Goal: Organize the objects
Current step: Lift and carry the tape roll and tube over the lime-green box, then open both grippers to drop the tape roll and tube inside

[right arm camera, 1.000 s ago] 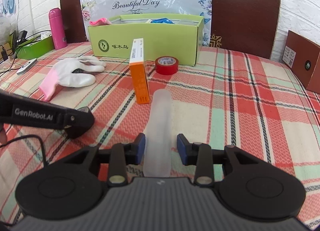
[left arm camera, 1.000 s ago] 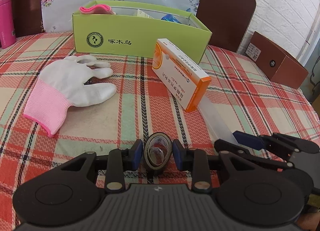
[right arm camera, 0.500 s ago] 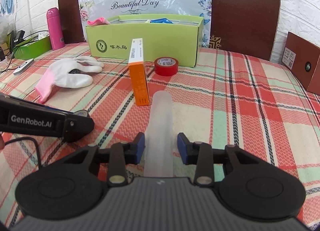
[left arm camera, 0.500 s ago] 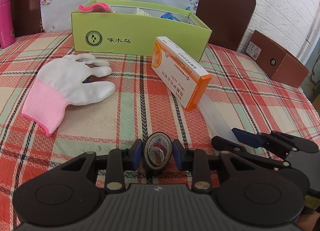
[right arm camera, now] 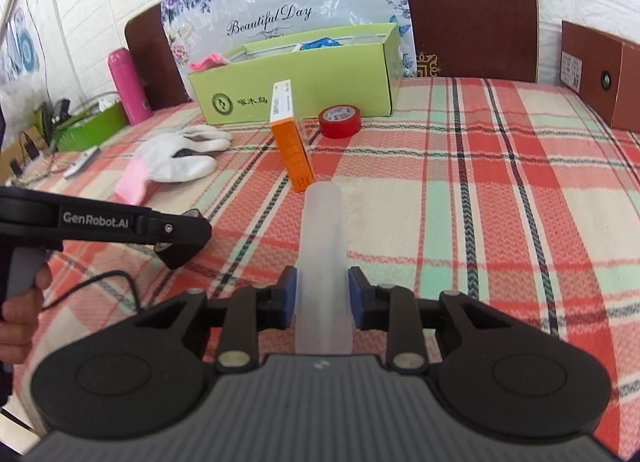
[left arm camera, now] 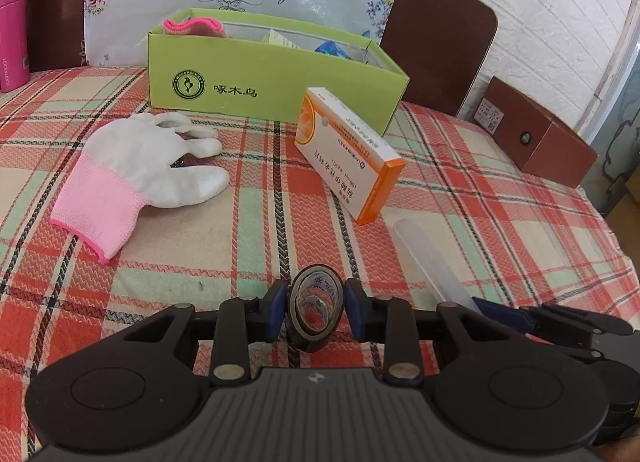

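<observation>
On the table [left arm camera: 500, 222], the open box [left arm camera: 276, 78] stands far, the glove [left arm camera: 148, 166] left, the carton [left arm camera: 348, 150] before the box, the tube [right arm camera: 322, 254] nearest.

Left wrist view: sits low behind its own left gripper [left arm camera: 316, 308], close above the table [left arm camera: 248, 222], looking forward and tilted downward. Green box [left arm camera: 256, 78] at 12 o'clock near the far edge, glove [left arm camera: 132, 170] at 10 o'clock, carton [left arm camera: 348, 150] at 1 o'clock. Right gripper [left arm camera: 492, 304] intrudes at 4 o'clock.

Right wrist view: same low seat behind the right gripper [right arm camera: 322, 296], also pitched down, horizon rolled so the left side drops. Green box [right arm camera: 296, 82] at 12 o'clock, red tape [right arm camera: 340, 120] just before it. Left gripper [right arm camera: 176, 232] enters at 9 o'clock.

Shared: green box, glove [right arm camera: 172, 162], carton [right arm camera: 290, 142], plaid table [right arm camera: 480, 202], each other's gripper.
</observation>
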`<state>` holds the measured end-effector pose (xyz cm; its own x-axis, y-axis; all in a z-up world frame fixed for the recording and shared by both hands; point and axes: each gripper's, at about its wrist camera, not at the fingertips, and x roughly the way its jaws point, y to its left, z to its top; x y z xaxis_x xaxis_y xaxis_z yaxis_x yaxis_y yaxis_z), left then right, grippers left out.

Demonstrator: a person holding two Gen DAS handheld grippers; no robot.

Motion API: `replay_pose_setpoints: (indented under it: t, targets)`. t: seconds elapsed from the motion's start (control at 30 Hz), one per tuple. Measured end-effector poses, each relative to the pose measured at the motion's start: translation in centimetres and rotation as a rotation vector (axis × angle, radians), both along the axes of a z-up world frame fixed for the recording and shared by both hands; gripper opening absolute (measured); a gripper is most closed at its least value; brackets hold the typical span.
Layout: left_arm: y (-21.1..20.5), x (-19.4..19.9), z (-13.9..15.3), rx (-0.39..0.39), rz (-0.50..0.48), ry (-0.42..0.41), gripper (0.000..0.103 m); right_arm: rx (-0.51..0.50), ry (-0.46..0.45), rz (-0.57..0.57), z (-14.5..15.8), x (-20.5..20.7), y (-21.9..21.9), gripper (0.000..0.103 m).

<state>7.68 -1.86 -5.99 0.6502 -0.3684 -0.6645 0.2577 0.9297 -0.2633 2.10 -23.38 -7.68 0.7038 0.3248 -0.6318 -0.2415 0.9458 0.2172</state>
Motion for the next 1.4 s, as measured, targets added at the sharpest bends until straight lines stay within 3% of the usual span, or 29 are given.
replay_pose_setpoints:
  t: [0.37, 0.73, 1.07, 1.4]
  targets:
    - [2.4, -0.7, 5.5, -0.067, 0.002, -0.122, 0.033, 0.079, -0.136, 0.001, 5.6, -0.3, -1.3, 0.027]
    - [6.0, 3.6, 12.4, -0.113, 0.095, -0.284, 0.033, 0.079, -0.274, 0.009, 10.7, 5.9, 0.3, 0.027]
    - [5.8, 12.5, 13.0, -0.141, 0.143, -0.263, 0.033, 0.068, -0.310, 0.032, 12.3, 14.7, 3.6, 0.027]
    - [5.0, 20.7, 11.3, -0.137, 0.188, -0.262, 0.033, 0.005, -0.324, 0.089, 9.8, 23.7, 8.1, 0.027]
